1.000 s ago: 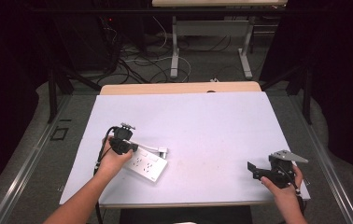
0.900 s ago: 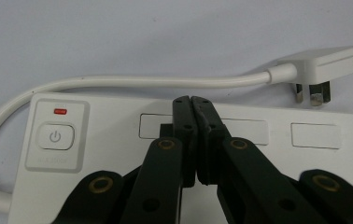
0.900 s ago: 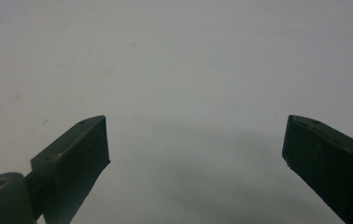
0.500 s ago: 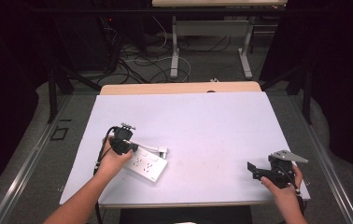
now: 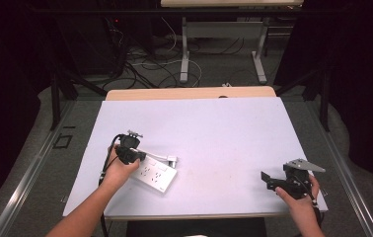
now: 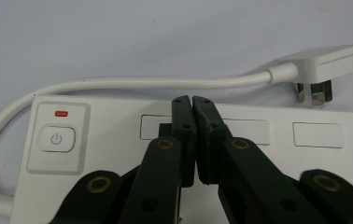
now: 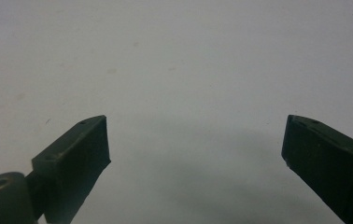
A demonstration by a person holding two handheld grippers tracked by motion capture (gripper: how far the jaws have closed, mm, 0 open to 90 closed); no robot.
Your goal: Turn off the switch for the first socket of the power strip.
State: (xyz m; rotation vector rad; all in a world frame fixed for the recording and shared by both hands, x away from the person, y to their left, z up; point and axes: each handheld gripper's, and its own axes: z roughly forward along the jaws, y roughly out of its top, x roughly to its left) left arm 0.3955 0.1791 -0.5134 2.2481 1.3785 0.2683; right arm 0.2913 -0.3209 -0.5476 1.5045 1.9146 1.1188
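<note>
A white power strip (image 5: 154, 174) lies flat near the table's front left. In the left gripper view its body (image 6: 118, 154) shows a power button (image 6: 56, 138) with a small red light, and its white cable (image 6: 142, 84) loops round to a white plug (image 6: 324, 65) lying beside it. My left gripper (image 6: 192, 100) (image 5: 134, 157) is shut, its black tips pressed together over the strip with nothing between them. At the front right my right gripper (image 7: 195, 140) (image 5: 269, 178) stands open over bare table.
The white table (image 5: 214, 133) has a wooden strip (image 5: 189, 93) along its far edge. Beyond it stand a desk frame (image 5: 224, 44) and loose floor cables (image 5: 145, 64). Dark railings (image 5: 56, 94) flank both sides.
</note>
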